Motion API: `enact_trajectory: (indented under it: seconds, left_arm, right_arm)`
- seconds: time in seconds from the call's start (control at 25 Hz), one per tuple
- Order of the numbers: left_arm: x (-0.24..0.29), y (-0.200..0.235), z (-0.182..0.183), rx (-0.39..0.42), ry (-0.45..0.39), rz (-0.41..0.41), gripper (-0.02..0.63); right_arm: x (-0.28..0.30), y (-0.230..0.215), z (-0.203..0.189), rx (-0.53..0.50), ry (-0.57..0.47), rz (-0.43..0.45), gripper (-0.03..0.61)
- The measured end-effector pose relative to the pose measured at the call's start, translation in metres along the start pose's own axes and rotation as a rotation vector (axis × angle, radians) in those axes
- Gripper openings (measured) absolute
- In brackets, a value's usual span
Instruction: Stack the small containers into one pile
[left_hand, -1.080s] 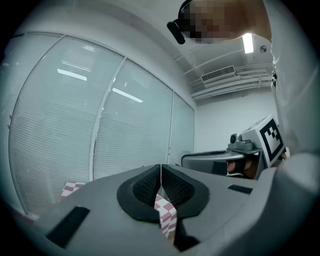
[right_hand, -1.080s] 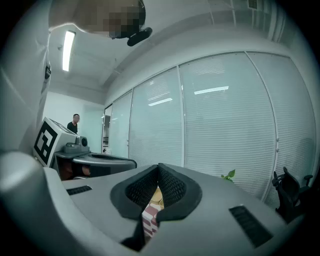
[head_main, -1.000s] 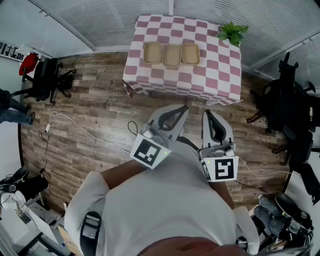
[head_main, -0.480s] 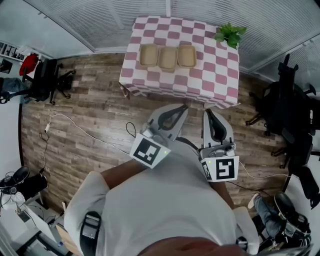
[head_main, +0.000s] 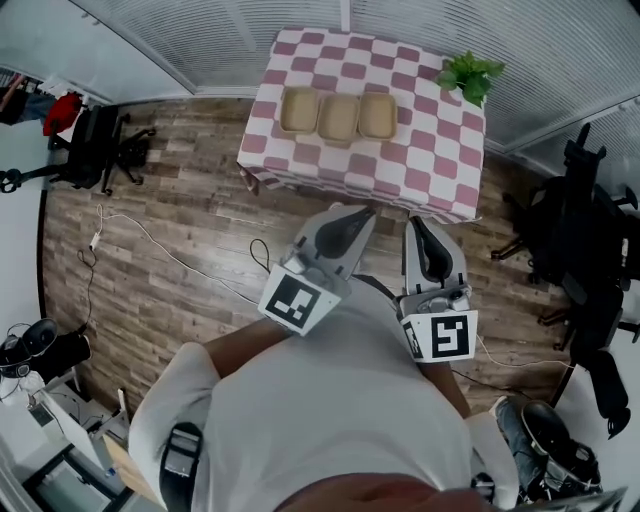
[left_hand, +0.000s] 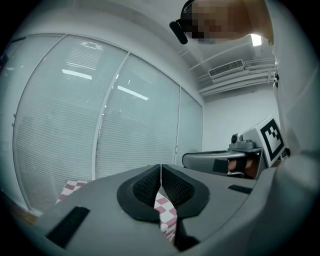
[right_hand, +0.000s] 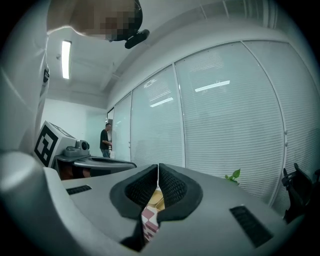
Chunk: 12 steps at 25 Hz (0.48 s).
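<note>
Three small tan containers stand side by side in a row on a pink-and-white checked table (head_main: 420, 170): the left one (head_main: 300, 109), the middle one (head_main: 339, 116) and the right one (head_main: 377, 114). My left gripper (head_main: 362, 214) and right gripper (head_main: 415, 226) are held close to my body, short of the table's near edge and well apart from the containers. Both have their jaws shut with nothing between them. In the right gripper view a sliver of a tan container (right_hand: 156, 200) and checked cloth (right_hand: 149, 220) shows below the shut jaws.
A green potted plant (head_main: 470, 73) stands on the table's far right corner. Office chairs sit at the left (head_main: 95, 150) and at the right (head_main: 585, 250). Cables (head_main: 170, 255) trail over the wooden floor. Blinds line the wall behind the table.
The table and containers have shifted slightly in the head view as my head moved. Both grippers stay shut near my body.
</note>
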<state>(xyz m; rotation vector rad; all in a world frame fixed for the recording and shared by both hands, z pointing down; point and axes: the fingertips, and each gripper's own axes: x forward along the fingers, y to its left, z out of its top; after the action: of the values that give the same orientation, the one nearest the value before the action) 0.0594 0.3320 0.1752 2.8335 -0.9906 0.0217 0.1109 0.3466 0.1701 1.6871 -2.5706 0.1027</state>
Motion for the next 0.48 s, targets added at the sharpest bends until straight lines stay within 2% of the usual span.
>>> enact_trajectory:
  seconds: [0.24, 0.48]
  left_arm:
    - [0.019, 0.025, -0.004, -0.008, 0.009, 0.004, 0.035]
    - [0.055, 0.068, 0.002, -0.018, 0.001, -0.005, 0.035]
  right_arm:
    - [0.031, -0.009, -0.001, 0.003, 0.005, 0.013, 0.032]
    - [0.084, -0.028, -0.002, -0.004, 0.025, 0.023, 0.032]
